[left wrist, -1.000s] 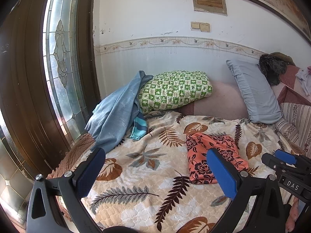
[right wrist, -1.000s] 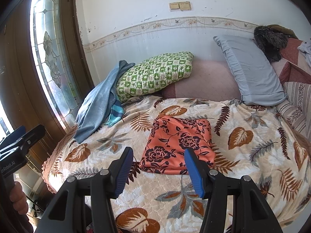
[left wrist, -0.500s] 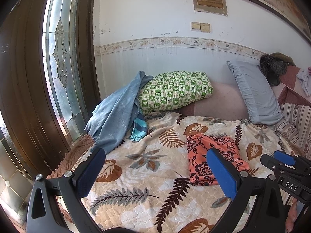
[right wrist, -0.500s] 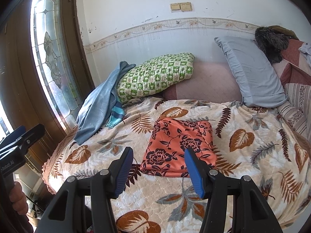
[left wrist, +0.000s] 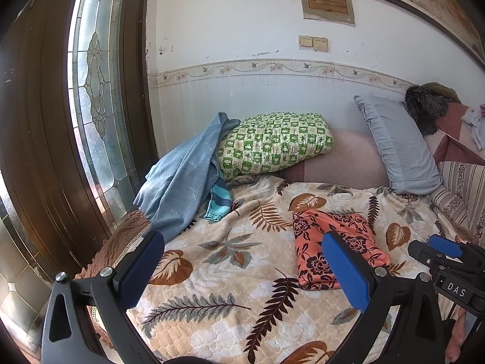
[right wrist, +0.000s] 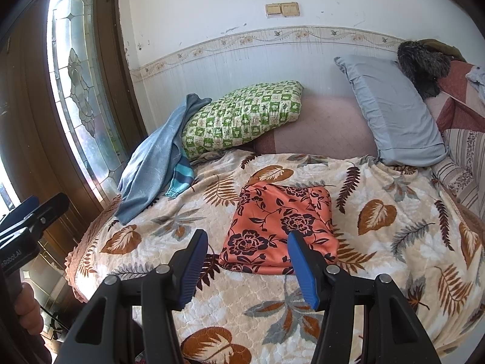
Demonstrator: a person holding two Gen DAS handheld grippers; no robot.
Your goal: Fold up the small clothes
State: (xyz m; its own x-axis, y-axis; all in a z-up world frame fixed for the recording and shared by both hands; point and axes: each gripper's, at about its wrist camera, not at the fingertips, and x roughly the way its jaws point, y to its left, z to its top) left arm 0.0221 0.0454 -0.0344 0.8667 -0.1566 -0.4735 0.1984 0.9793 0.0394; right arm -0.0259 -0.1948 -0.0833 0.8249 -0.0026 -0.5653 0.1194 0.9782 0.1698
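Note:
A folded orange garment with dark flowers (right wrist: pixel 282 227) lies flat in the middle of the leaf-patterned bedspread (right wrist: pixel 394 242); it also shows in the left wrist view (left wrist: pixel 330 248). My right gripper (right wrist: pixel 247 268) is open and empty, held above the bed just short of the garment's near edge. My left gripper (left wrist: pixel 242 273) is open and empty, over the bedspread (left wrist: pixel 212 273) to the left of the garment. The right gripper shows at the right edge of the left wrist view (left wrist: pixel 445 254).
A light blue garment (right wrist: pixel 151 170) with a striped turquoise cuff (right wrist: pixel 180 179) lies heaped at the bed's back left, against a green checked pillow (right wrist: pixel 242 115). A grey pillow (right wrist: pixel 391 109) leans at the back right. A wooden door with leaded glass (right wrist: pixel 75 85) stands left.
Both grippers have drawn back slightly from the bed; the garment sits a little farther away in both views. Nothing on the bed has moved.

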